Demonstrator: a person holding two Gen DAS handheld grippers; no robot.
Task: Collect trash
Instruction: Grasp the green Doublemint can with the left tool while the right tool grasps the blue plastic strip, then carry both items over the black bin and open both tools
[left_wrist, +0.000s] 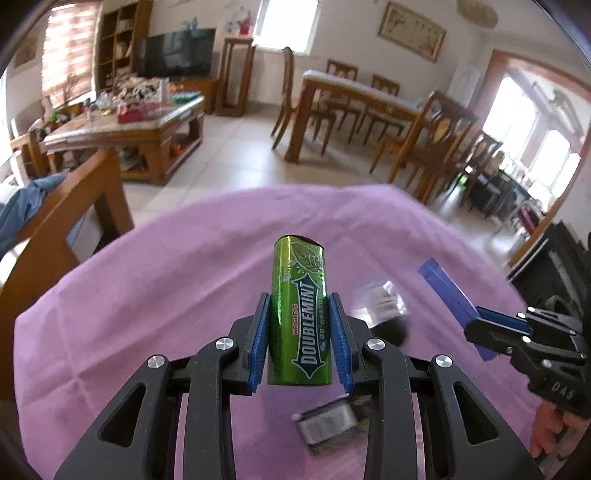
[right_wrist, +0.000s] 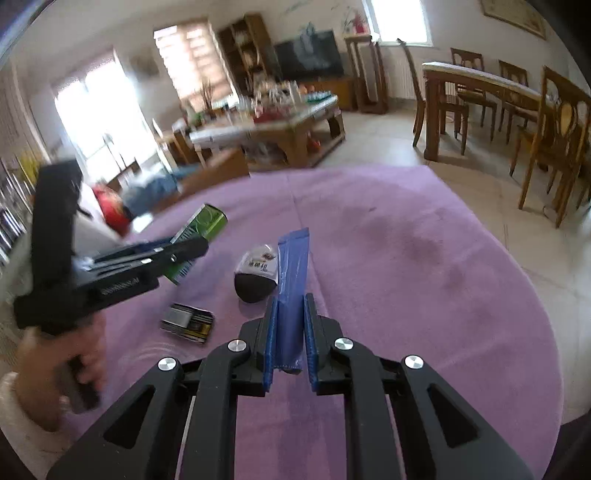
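On the left, we have the left gripper (left_wrist: 299, 339) closed on the green Doublemint can (left_wrist: 300, 314), its blue pads (left_wrist: 258, 343) pressing the can's two sides at about mid-length. The can is lifted clear of the purple tablecloth (left_wrist: 147, 295), and its long axis runs straight out along our fingers, with the top end pointing away from the wrist and the base nearest us. From the right wrist view the same can (right_wrist: 201, 230) shows tilted, rising up and away over the left part of the table.

Below and between the two grippers, two pieces are not yet collected: a small flat dark and silver packet (right_wrist: 188, 323) lying on the cloth, and a clear wrapper with a dark rounded end (right_wrist: 256, 273) just beyond it. The flat packet lies almost under our left fingers; the wrapper sits just left of the blue strip.

On the right, we have the right gripper (right_wrist: 291, 332) pinched shut on a blue strip wrapper (right_wrist: 291, 273), gripped at its near end. The strip's long axis also follows our fingers, its free end pointing forward and slightly up, away from us.

We judge that both hands are full, so each load needs dropping somewhere before the remaining two pieces can be taken; no bin shows in either view. Afterwards the left hand looks nearer the flat packet, the right nearer the wrapper.
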